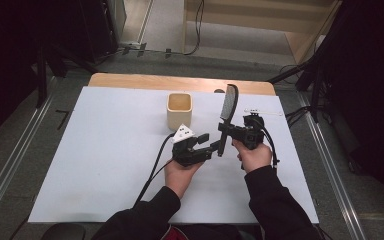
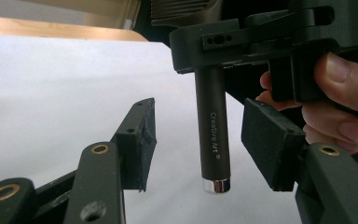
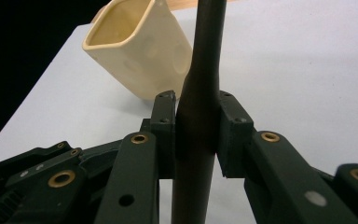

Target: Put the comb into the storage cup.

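Over the counter's (image 1: 105, 165) right half, we have the right tool (image 1: 224, 129) clamped on the brush (image 1: 228, 106), holding it upright with bristles up. Our left tool (image 1: 206, 142) sits just beside it, pads apart and off the handle, whose lower end hangs between them. Cream cup (image 1: 179, 110) stands near, behind the left tool.
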Available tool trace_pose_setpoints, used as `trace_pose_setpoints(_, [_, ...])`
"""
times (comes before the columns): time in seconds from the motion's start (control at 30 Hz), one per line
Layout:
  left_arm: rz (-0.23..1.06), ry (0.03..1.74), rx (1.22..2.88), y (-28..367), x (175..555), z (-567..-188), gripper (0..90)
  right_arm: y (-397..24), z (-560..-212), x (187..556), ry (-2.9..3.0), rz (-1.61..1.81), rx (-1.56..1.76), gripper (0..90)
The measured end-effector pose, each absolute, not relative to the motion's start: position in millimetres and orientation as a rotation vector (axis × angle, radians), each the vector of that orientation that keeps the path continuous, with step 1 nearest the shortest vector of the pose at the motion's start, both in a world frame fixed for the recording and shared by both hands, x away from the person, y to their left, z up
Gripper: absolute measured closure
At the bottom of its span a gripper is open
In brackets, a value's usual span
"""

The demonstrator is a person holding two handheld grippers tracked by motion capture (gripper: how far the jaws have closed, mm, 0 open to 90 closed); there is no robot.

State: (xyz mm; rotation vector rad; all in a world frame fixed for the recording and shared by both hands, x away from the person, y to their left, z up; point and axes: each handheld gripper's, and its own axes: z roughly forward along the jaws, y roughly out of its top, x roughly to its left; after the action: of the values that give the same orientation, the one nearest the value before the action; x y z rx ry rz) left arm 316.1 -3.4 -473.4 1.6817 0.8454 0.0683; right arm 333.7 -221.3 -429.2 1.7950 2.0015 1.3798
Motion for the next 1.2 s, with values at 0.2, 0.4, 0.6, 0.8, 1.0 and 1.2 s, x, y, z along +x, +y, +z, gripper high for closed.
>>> trace_pose_setpoints(0.2, [0.044, 0.848, 1.712, 1.6, 316.1, -470.2, 41.6, -220.3, -429.0, 333.1, 2.003, 1.378, 1.788, 69.9])
trace_pose_setpoints(0.4, [0.006, 0.836, 1.731, 5.4, 315.0, -465.8, 38.4, -218.9, -429.4, 332.8, 2.009, 1.376, 1.778, 69.9])
trace_pose_setpoints(0.6, [-0.005, 0.823, 1.783, 11.6, 316.5, -459.8, 36.3, -217.8, -429.1, 331.7, 2.012, 1.374, 1.760, 69.9])
trace_pose_setpoints(0.8, [-0.027, 0.817, 1.829, 16.6, 316.1, -458.1, 36.2, -214.3, -428.4, 329.5, 2.013, 1.363, 1.716, 69.9])
trace_pose_setpoints(1.0, [-0.042, 0.799, 1.883, 21.3, 315.3, -457.3, 34.6, -212.1, -429.6, 327.8, 2.006, 1.359, 1.688, 69.9])
trace_pose_setpoints(1.2, [-0.045, 0.788, 1.930, 25.5, 314.7, -455.7, 34.6, -209.9, -430.5, 325.9, 2.000, 1.355, 1.658, 69.9])
